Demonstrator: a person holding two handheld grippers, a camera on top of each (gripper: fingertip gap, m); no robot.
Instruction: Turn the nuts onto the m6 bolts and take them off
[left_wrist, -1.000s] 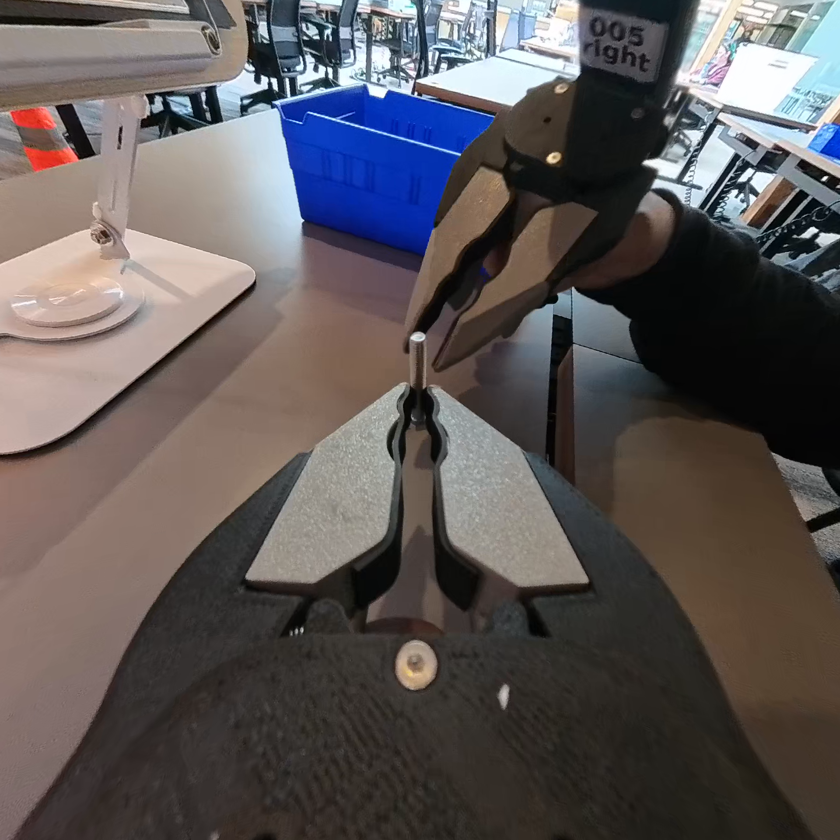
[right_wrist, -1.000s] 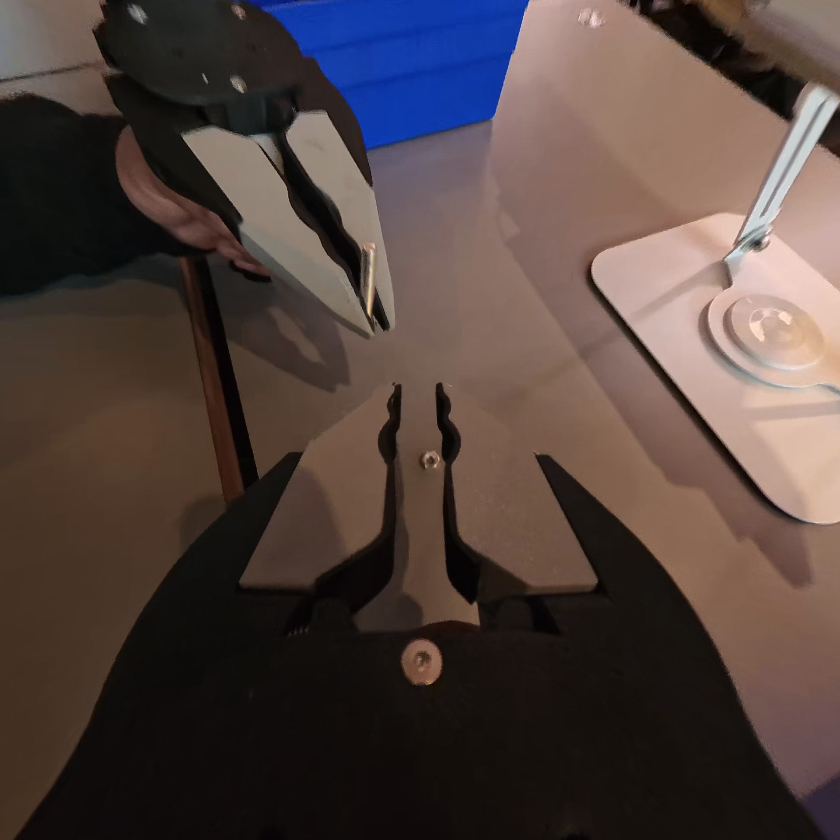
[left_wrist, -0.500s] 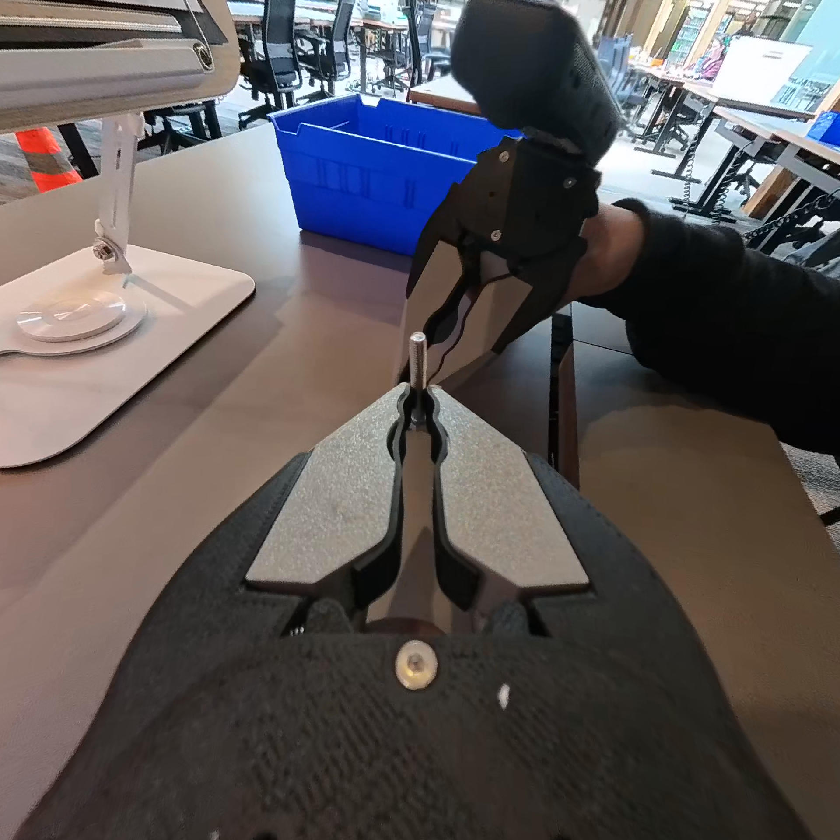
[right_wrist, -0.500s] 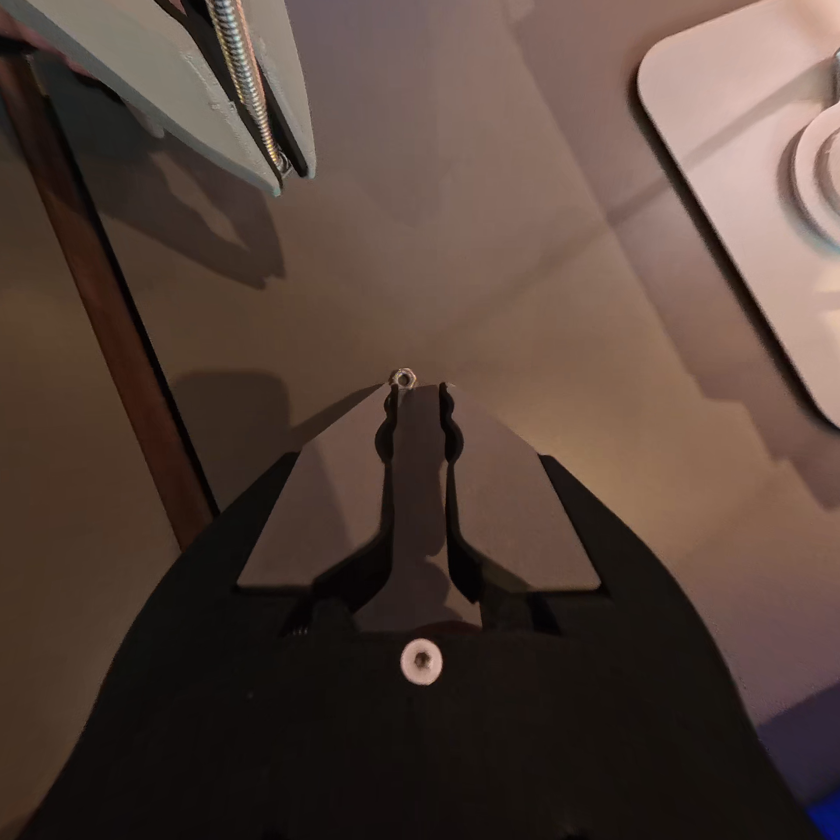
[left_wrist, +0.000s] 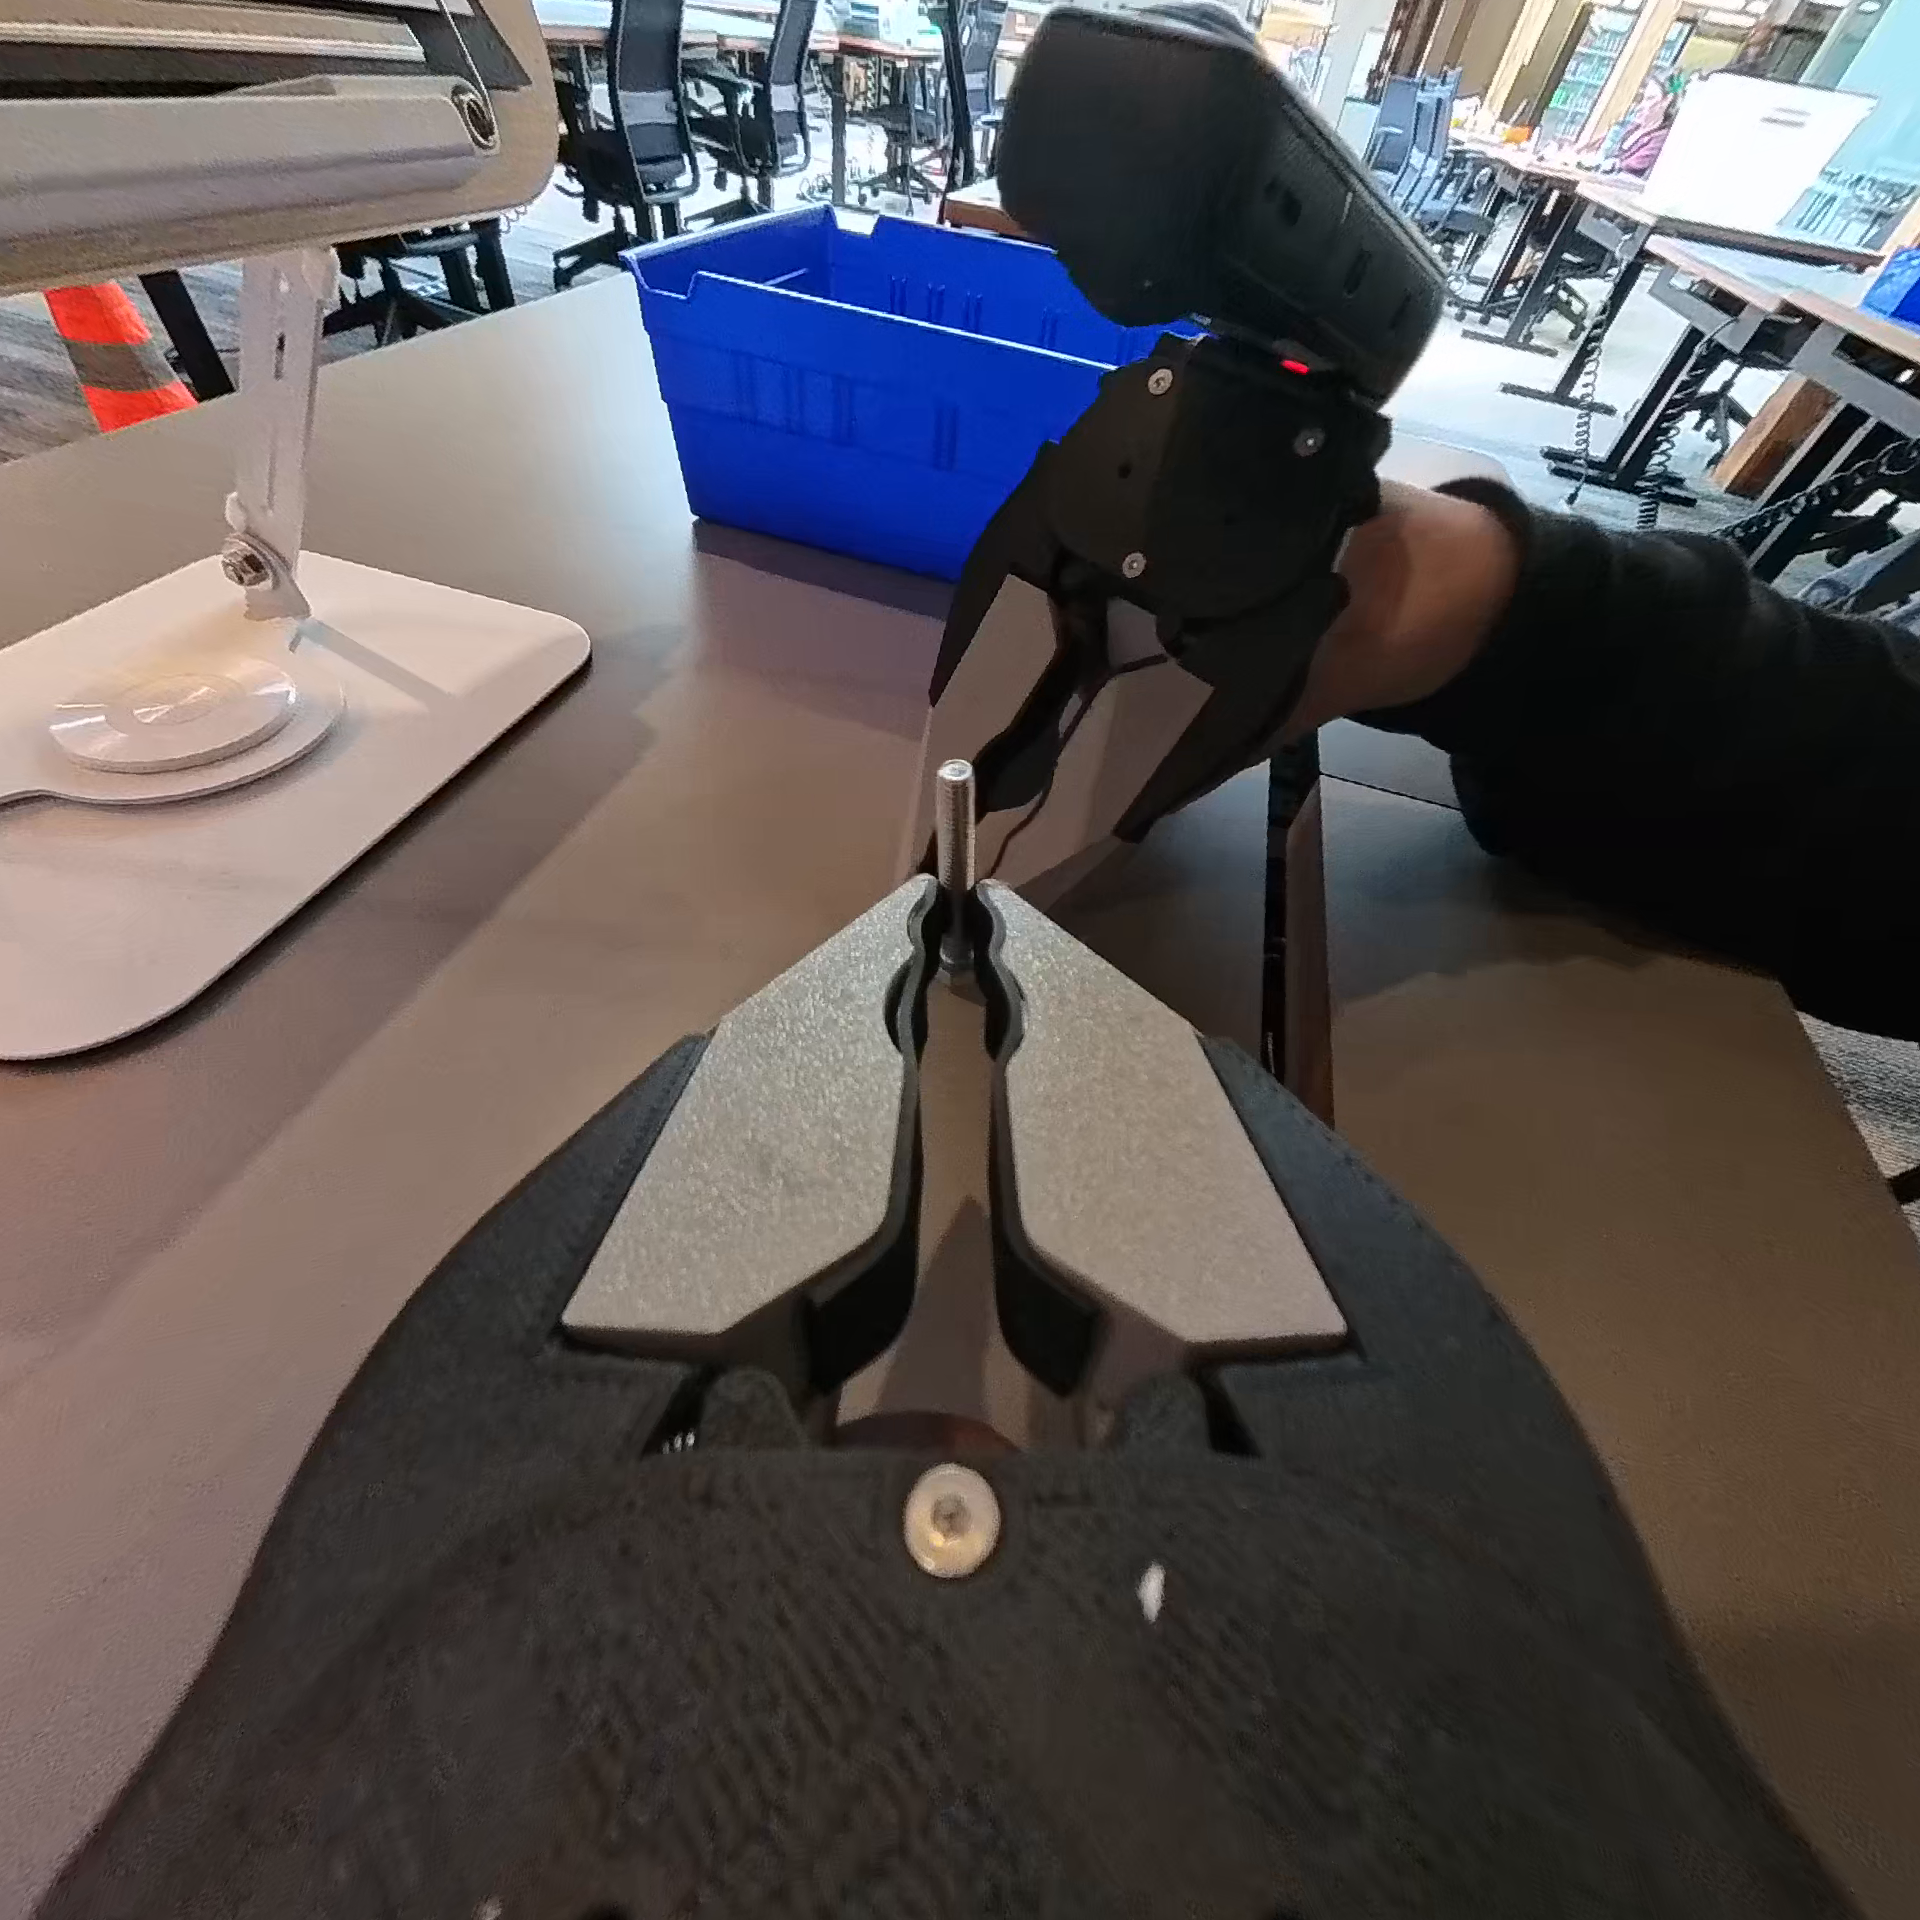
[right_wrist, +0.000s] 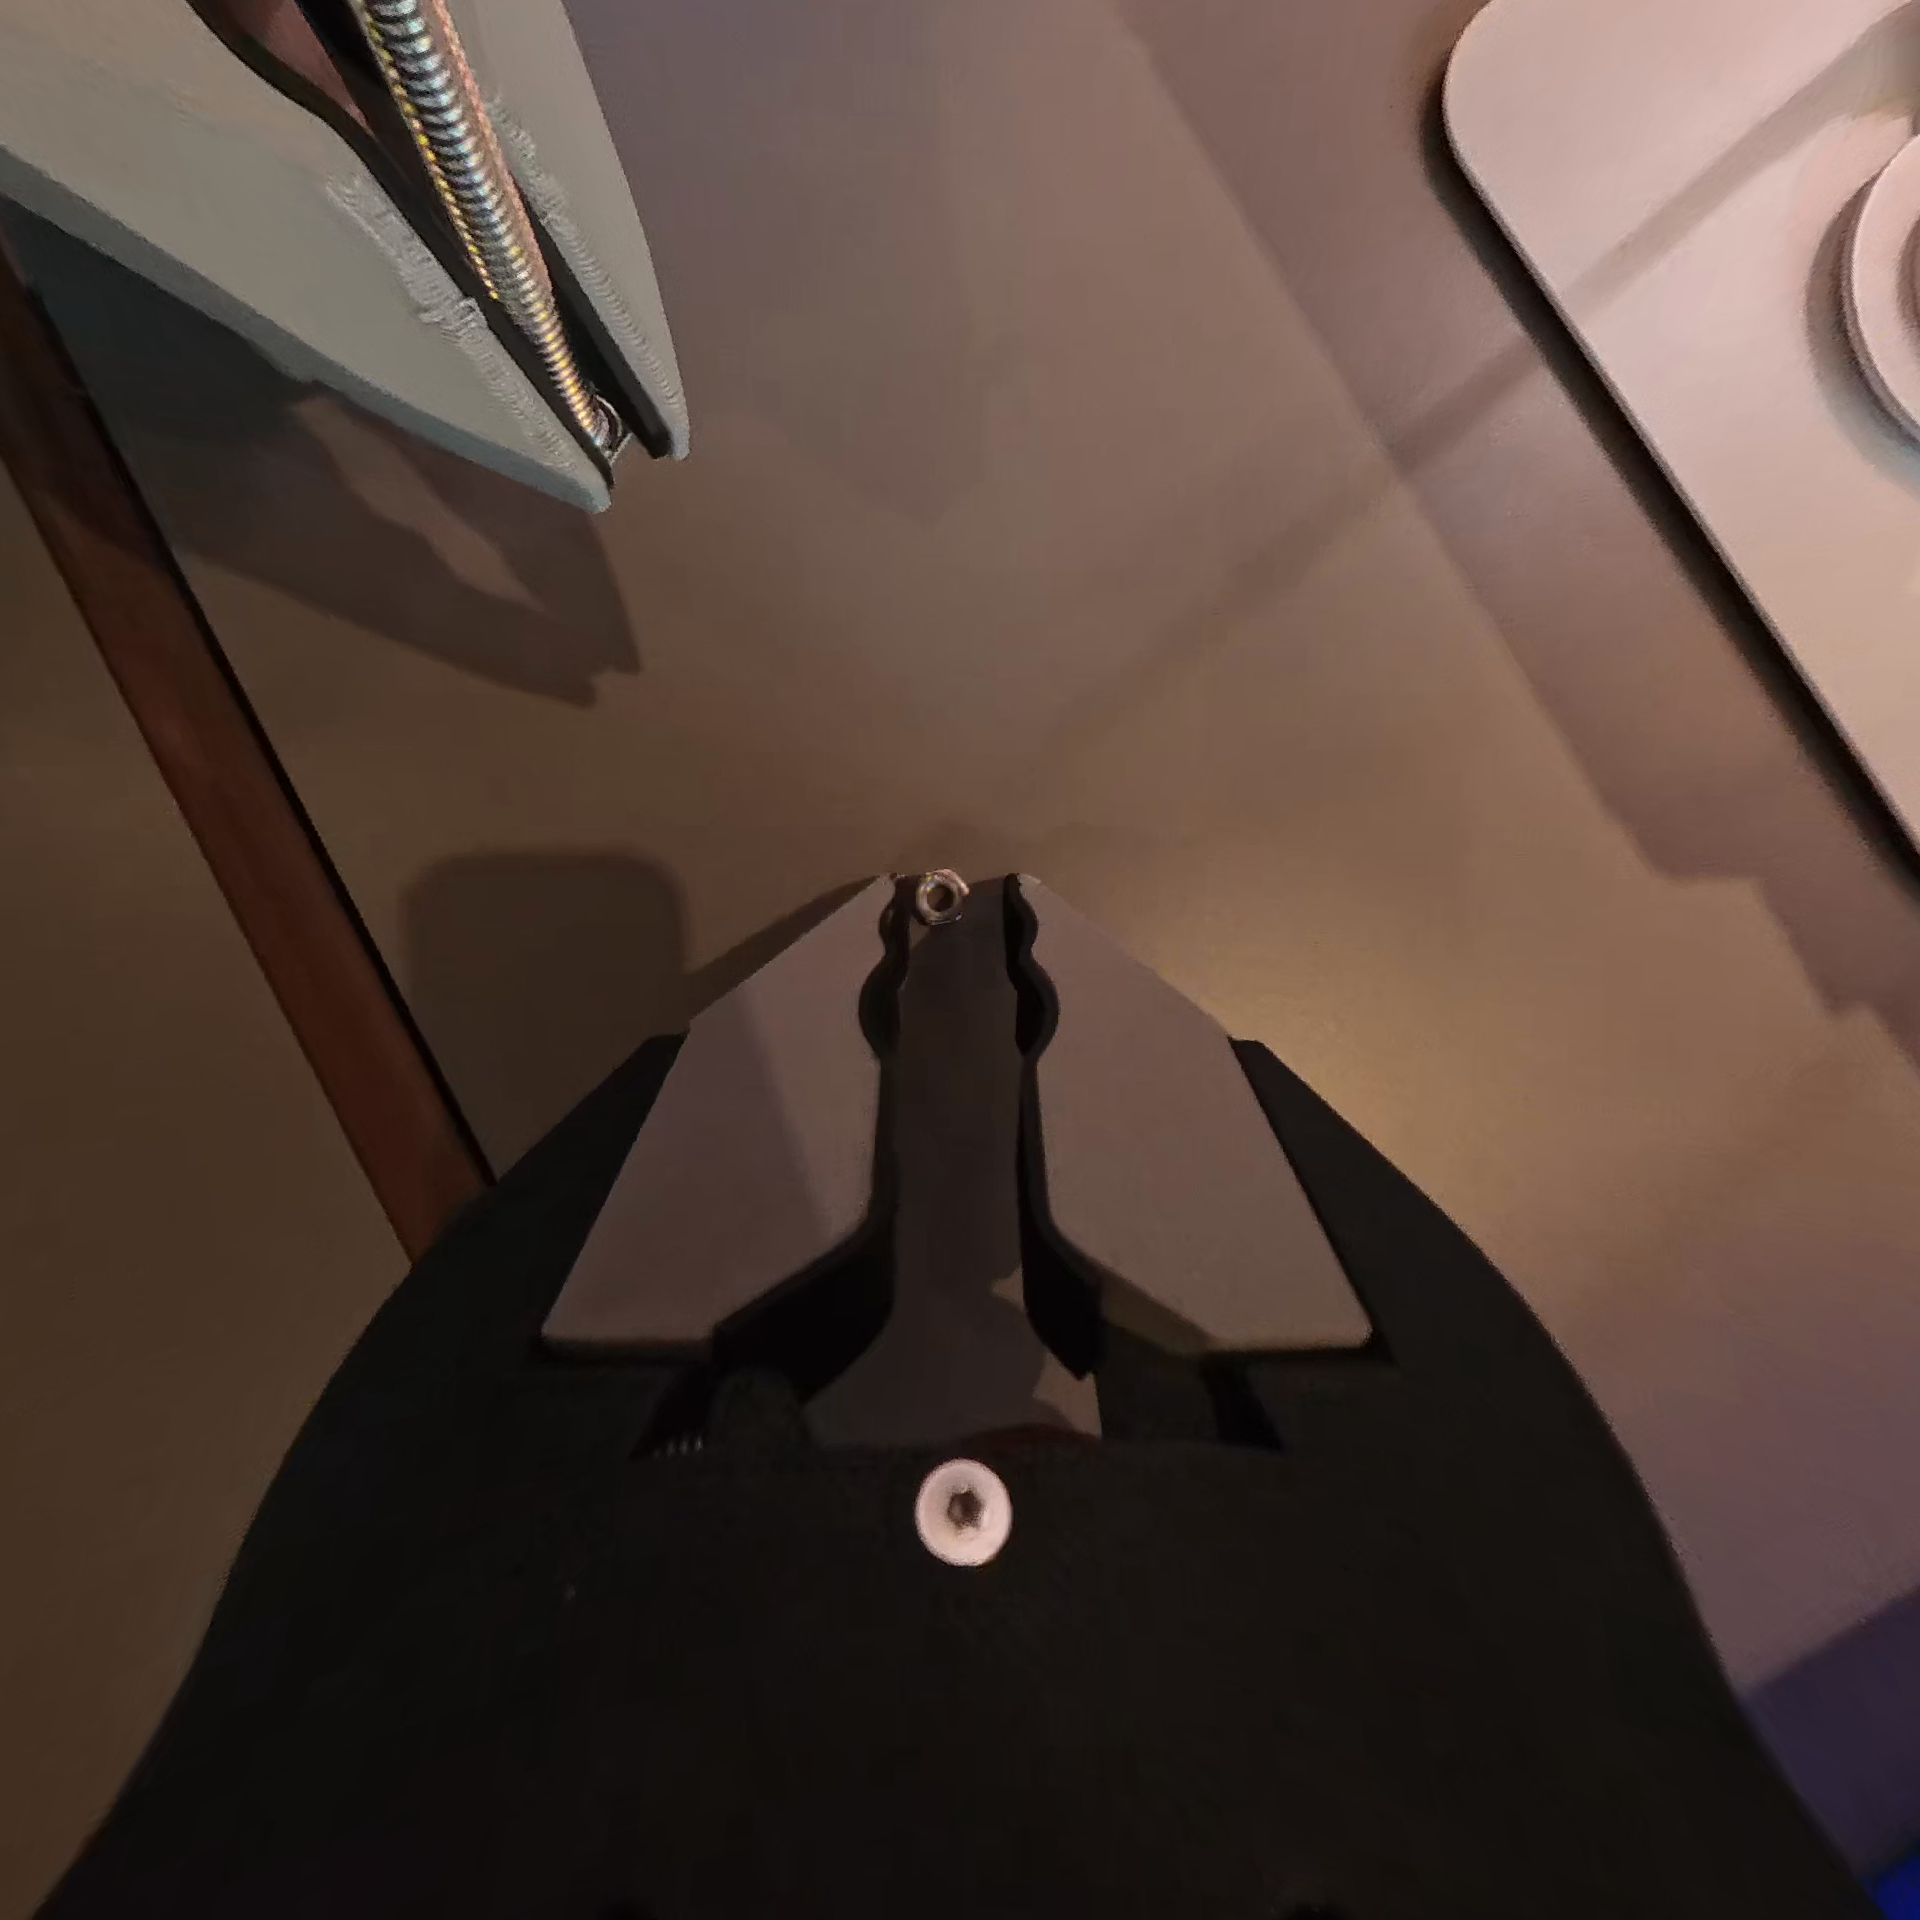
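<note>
My left gripper is shut on a silver M6 bolt and holds it upright above the table, threaded end up. The bolt also shows in the right wrist view, clamped in the left gripper at the upper left. My right gripper is open and points steeply down at the table. A small silver nut lies on the table between its fingertips, closer to the left one. In the left wrist view the right gripper is just behind the bolt, tips down near the table.
A blue plastic bin stands at the back of the brown table. A white stand base lies at the left and shows in the right wrist view. A dark seam between tabletops runs beside the nut. Left tips to right tips: about 9 centimeters.
My right gripper has tipped down and lowered to the table, so the nut now sits between its fingertips. The left gripper has kept the bolt nearly still.
</note>
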